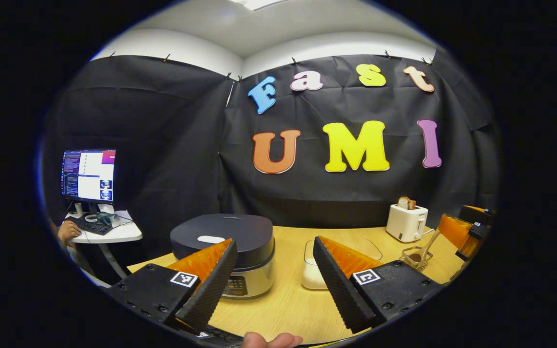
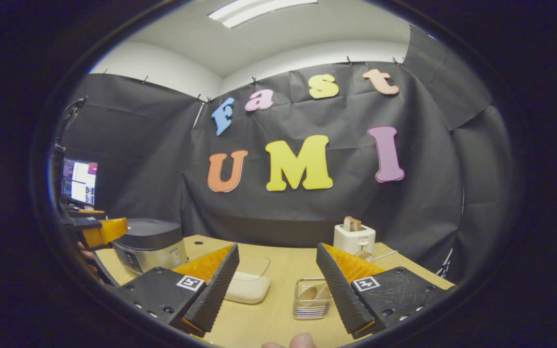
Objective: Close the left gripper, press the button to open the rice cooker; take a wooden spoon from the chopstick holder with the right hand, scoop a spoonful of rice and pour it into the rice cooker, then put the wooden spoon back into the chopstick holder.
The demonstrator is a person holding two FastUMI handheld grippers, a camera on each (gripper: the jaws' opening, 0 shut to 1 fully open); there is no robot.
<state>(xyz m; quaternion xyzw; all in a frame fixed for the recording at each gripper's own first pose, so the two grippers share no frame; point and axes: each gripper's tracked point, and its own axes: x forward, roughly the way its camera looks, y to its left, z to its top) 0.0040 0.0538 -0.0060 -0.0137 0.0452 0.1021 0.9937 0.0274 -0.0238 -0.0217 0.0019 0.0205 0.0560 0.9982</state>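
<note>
My left gripper (image 1: 271, 278) is released, its two fingers spread wide and holding nothing above the near edge of the wooden counter (image 1: 283, 309). Just beyond its left finger sits the rice cooker (image 1: 232, 246), dark lid shut, with a pale button on top. Beside the cooker, between the fingers, is a clear container of rice (image 1: 315, 270). Farther right stands the wire chopstick holder (image 1: 416, 257) with the wooden spoon (image 1: 428, 244) leaning out of it, and behind that a white toaster (image 1: 406, 222).

My right gripper (image 2: 273, 285) is also released, fingers apart and empty. Between them I see the rice container (image 2: 247, 285) on the left and the chopstick holder (image 2: 312, 298), with the spoon's bowl (image 2: 309, 293) inside, near the right finger. The rice cooker (image 2: 150, 244) is at far left, the toaster (image 2: 354, 238) behind.
</note>
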